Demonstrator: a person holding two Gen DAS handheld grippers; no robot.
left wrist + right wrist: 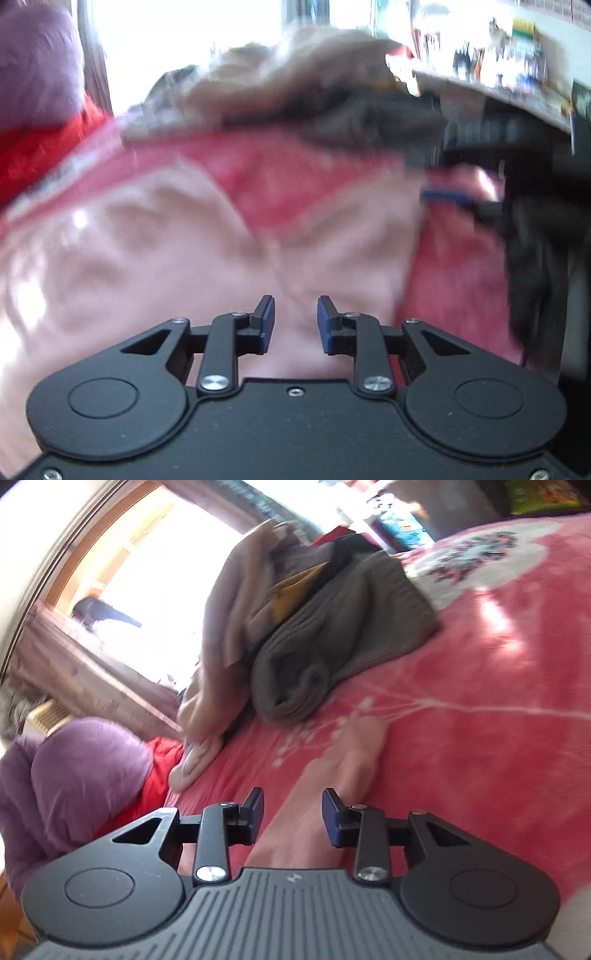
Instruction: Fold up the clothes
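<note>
Pink garment (155, 240) spread on red bedspread (480, 686), directly beneath left gripper (295, 319), wrinkled bulk toward 10 o'clock. Left jaws parted, pinching nothing. Right gripper (293, 818) parted too, above pink sleeve strip running toward 1 o'clock. Left nearer bulk.

We see the left gripper (296, 320) angled downward, its jaws a little apart and the blue pads (266, 322) pressing on nothing. Over on the right gripper (293, 816), we find a wider gap between the jaws, the fingers (332, 821) clear of contact, and the tool pointing forward at a shallower downward tilt.
</note>
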